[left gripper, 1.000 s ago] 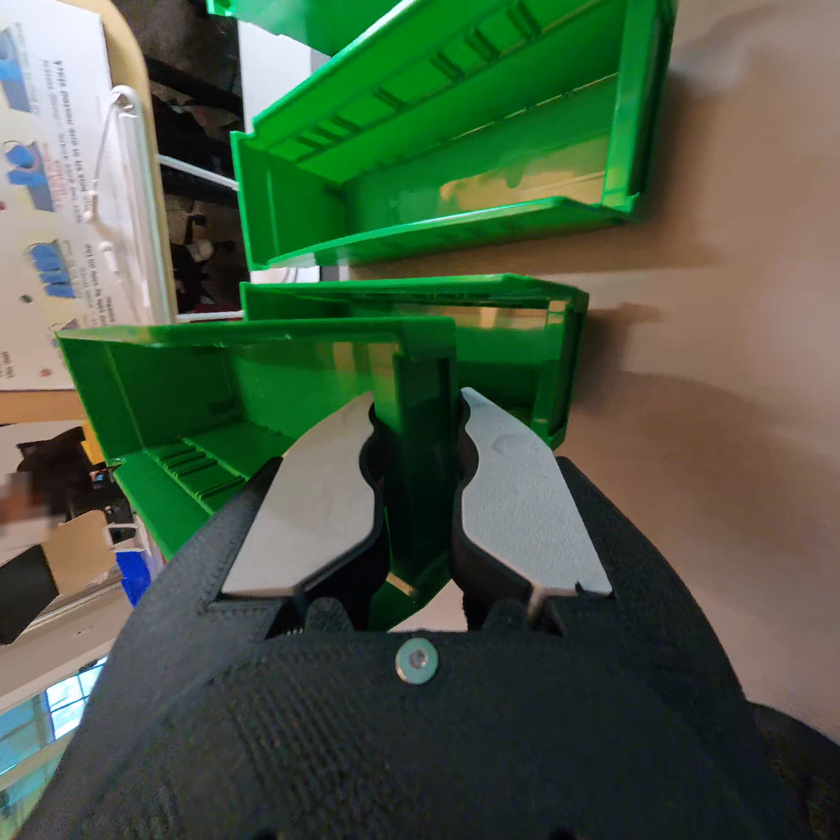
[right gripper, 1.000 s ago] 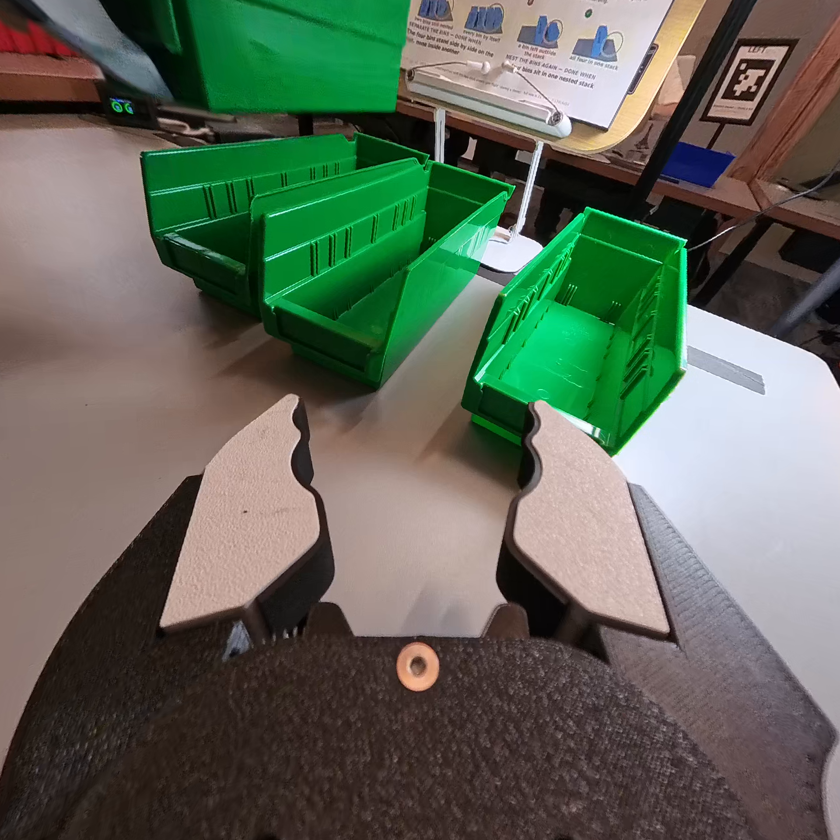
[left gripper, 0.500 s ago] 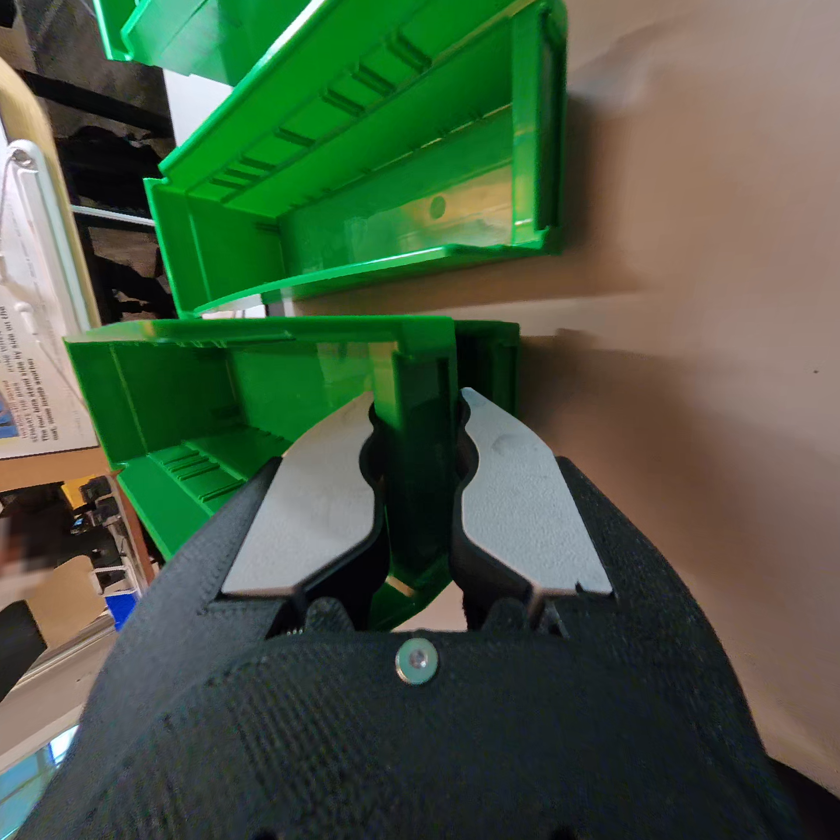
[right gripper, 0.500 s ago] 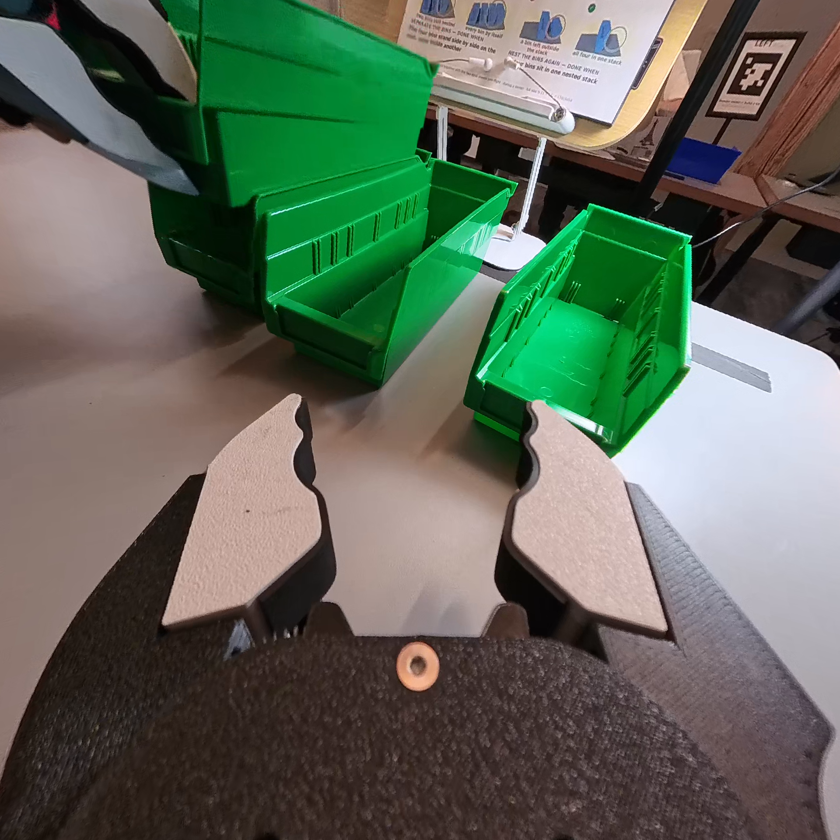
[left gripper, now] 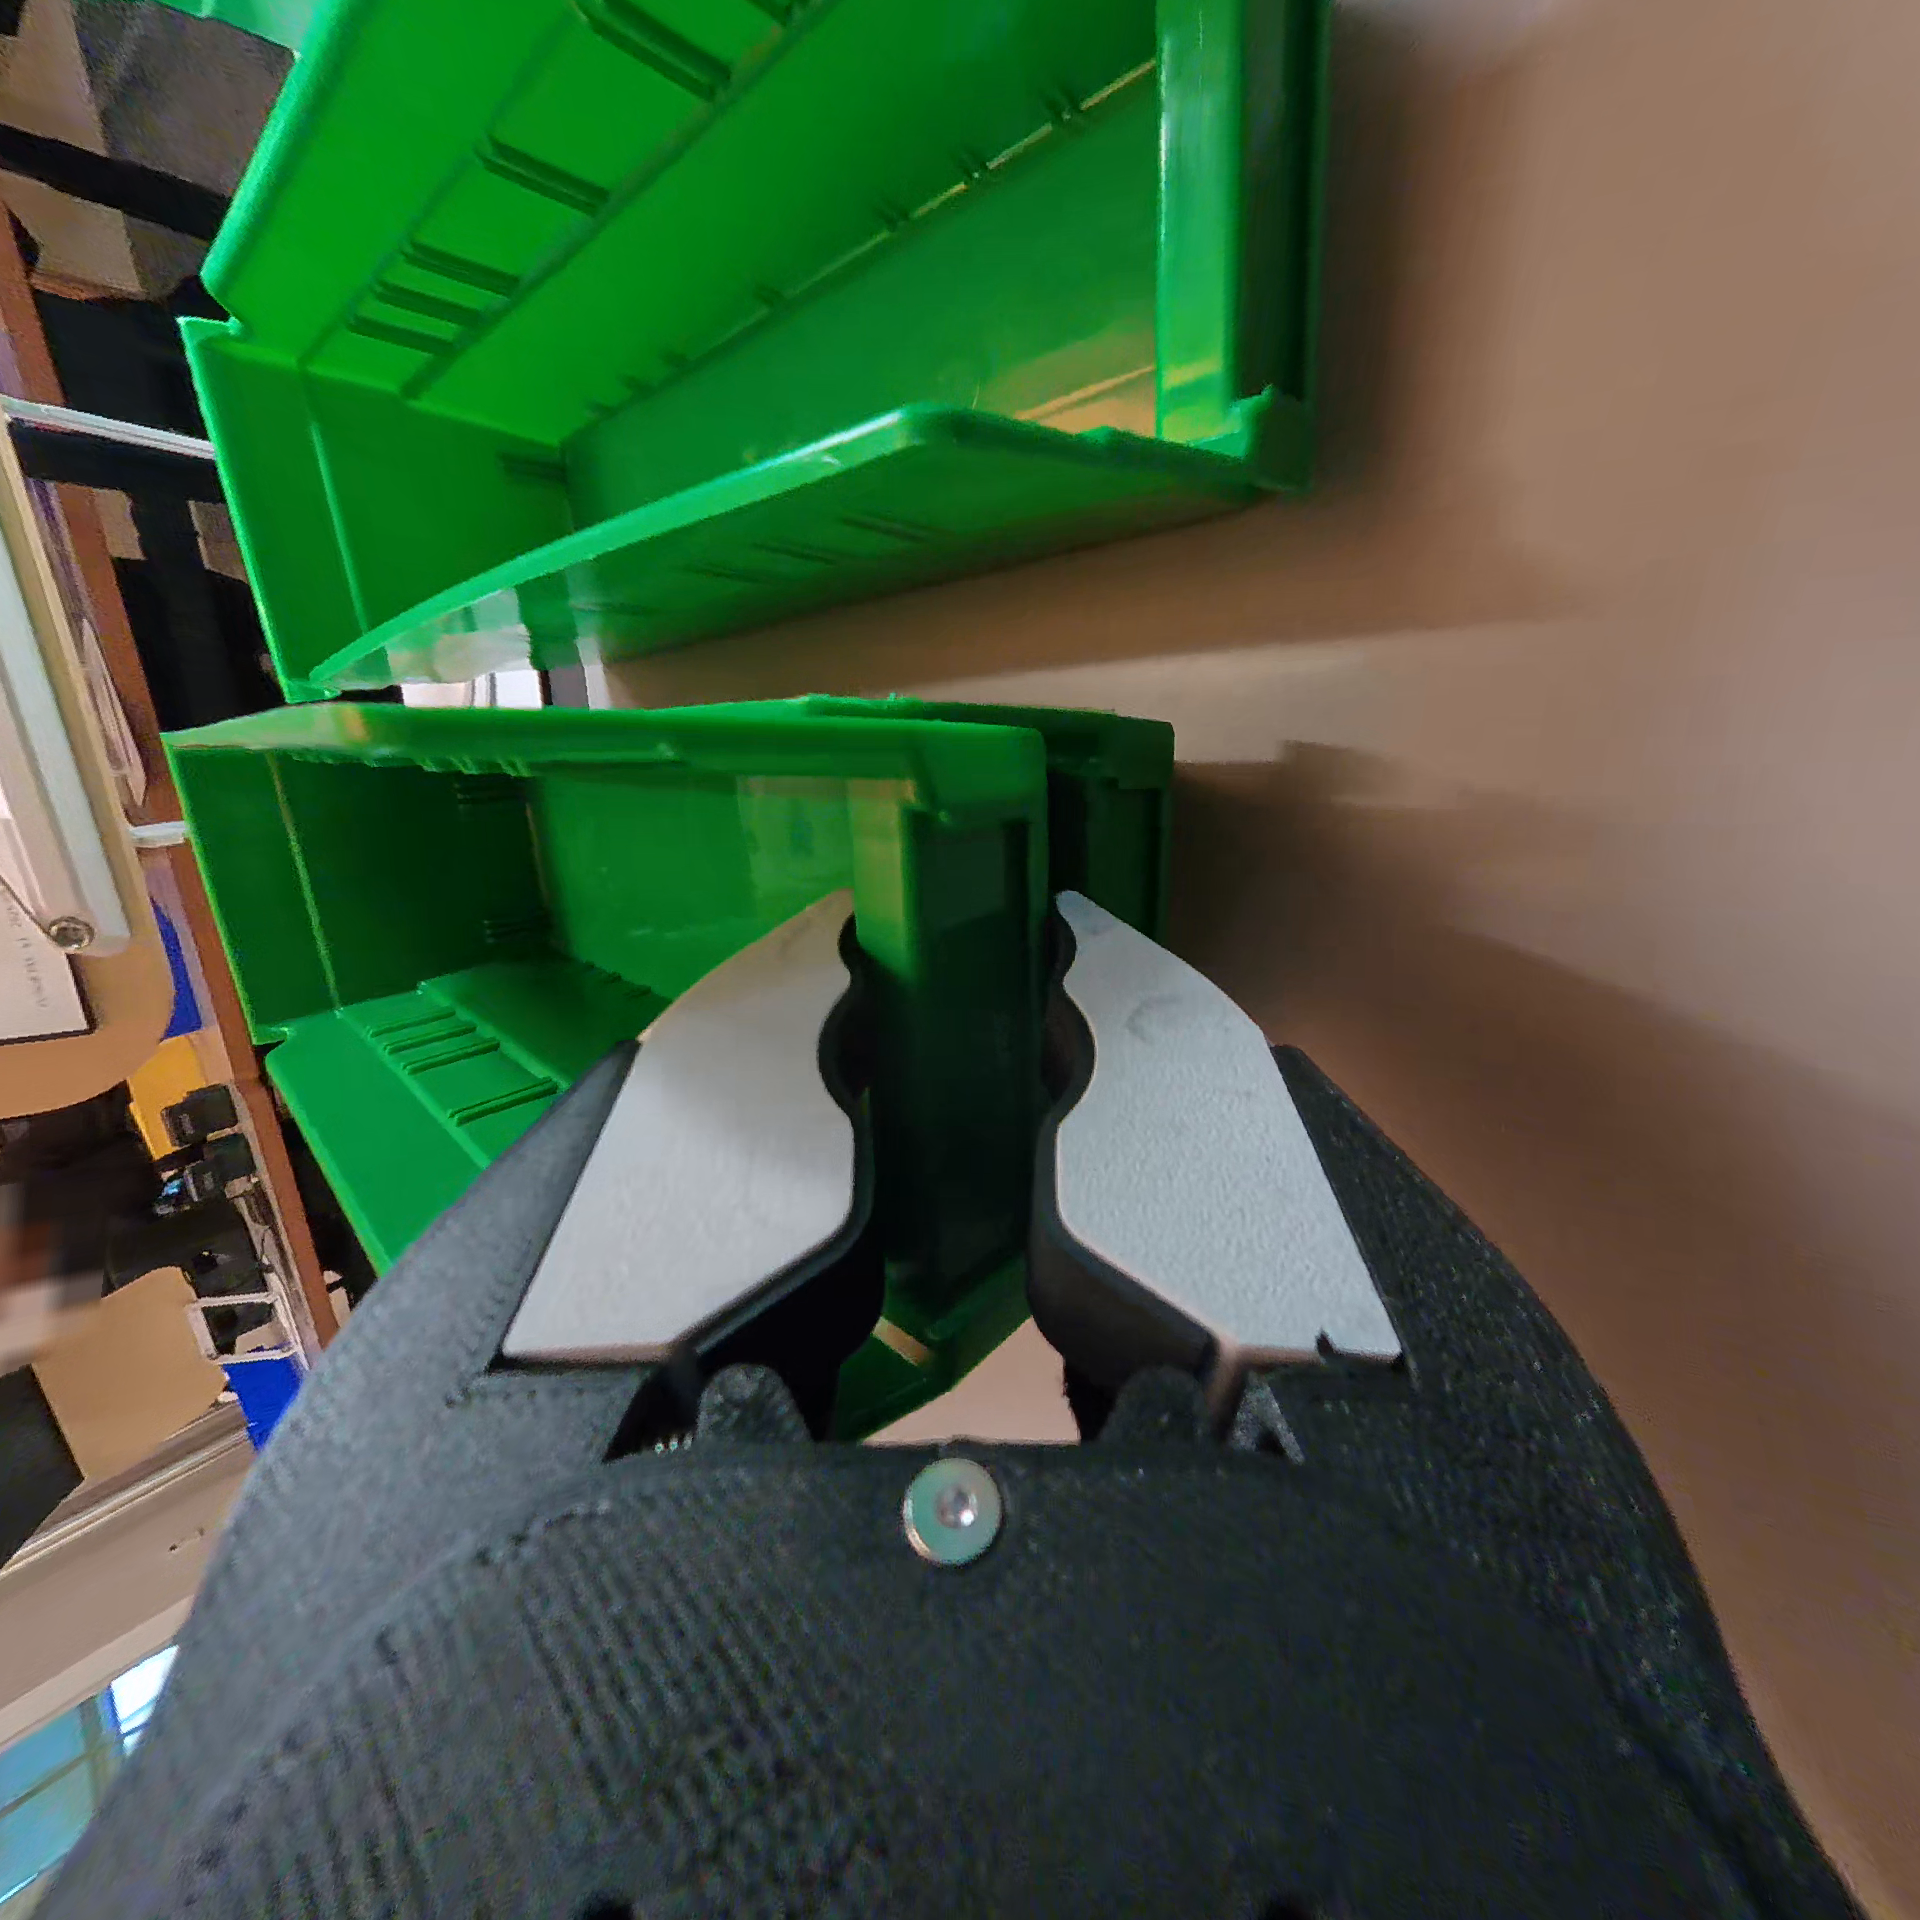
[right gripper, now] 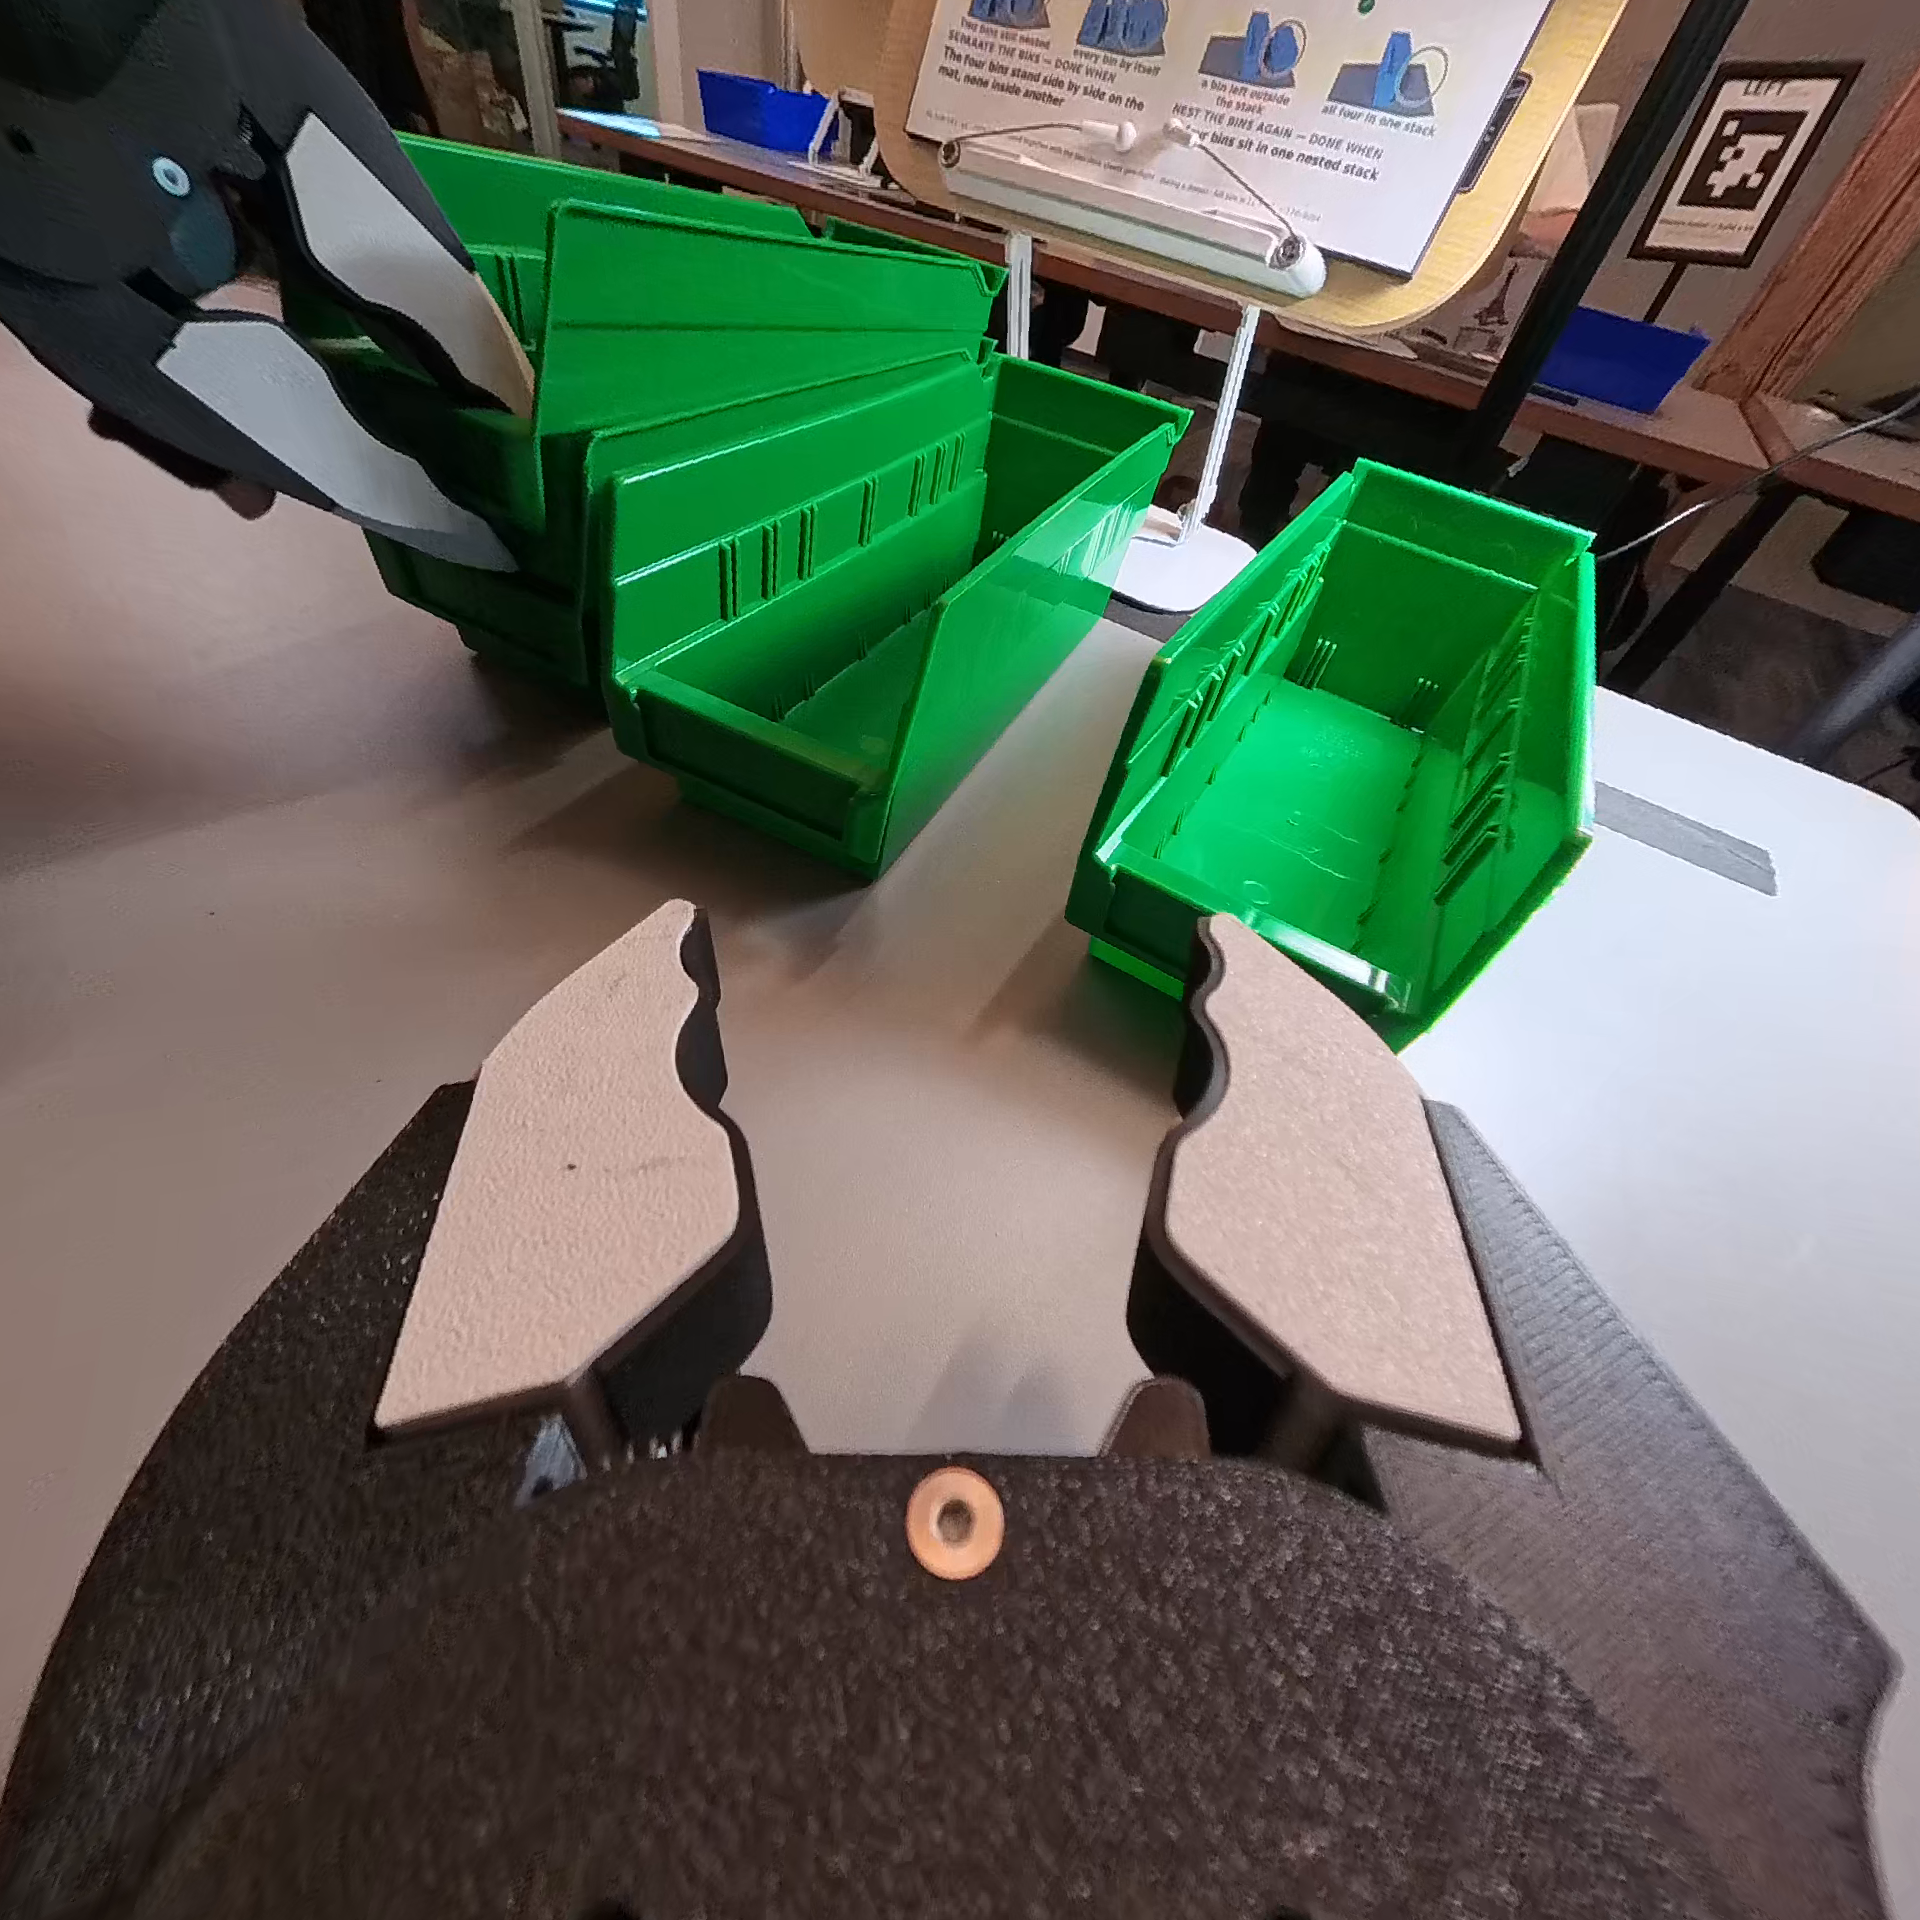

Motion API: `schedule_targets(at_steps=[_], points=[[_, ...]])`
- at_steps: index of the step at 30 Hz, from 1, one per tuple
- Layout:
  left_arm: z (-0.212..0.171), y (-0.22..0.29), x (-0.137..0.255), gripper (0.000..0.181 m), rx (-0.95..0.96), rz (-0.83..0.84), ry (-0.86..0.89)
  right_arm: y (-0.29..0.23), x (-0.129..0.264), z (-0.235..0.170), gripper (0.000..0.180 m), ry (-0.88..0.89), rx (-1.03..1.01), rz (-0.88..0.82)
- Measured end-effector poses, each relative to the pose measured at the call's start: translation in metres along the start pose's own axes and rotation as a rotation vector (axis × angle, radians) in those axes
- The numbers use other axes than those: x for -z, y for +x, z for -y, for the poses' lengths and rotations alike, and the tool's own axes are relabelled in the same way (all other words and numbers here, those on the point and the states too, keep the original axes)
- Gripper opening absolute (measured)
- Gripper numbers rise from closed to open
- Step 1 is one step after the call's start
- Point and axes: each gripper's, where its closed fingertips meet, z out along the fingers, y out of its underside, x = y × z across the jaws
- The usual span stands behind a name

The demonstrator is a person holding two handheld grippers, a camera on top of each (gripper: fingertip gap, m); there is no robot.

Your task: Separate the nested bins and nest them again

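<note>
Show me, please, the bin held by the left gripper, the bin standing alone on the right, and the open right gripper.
held bin [right gripper: 769,312], right wrist view, side wall.
lone bin [right gripper: 1309,769], right wrist view, floor.
right gripper [right gripper: 951,997], right wrist view, between fingertips.

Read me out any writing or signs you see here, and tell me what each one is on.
I won't quote writing; these things bear it.
Instruction sheet on the wooden stand: printed lines, blue pictures.
Framed black-and-white marker sign: short captions.
Rightmost green bin floor: moulded marks, too small.

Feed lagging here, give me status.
Left gripper shut on held bin, tilted into far-left bin. Right gripper open, empty. Two bins apart.
</note>
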Motion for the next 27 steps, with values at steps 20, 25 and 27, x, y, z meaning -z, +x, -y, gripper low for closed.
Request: schedule_targets(at_steps=[20,25,27], points=[[0.002,0.002,0.097,0.043,0.589,0.108,0.631,-0.008,-0.003,-0.004,0.083,-0.027,0.05,0.019],[-0.053,0.015,0.1,0.045,0.788,0.171,0.658,-0.011,-0.004,-0.005,0.083,-0.035,0.077,0.022],[-0.078,0.022,0.094,0.046,0.871,0.16,0.631,-0.015,-0.004,-0.002,0.08,-0.017,0.09,0.039]])
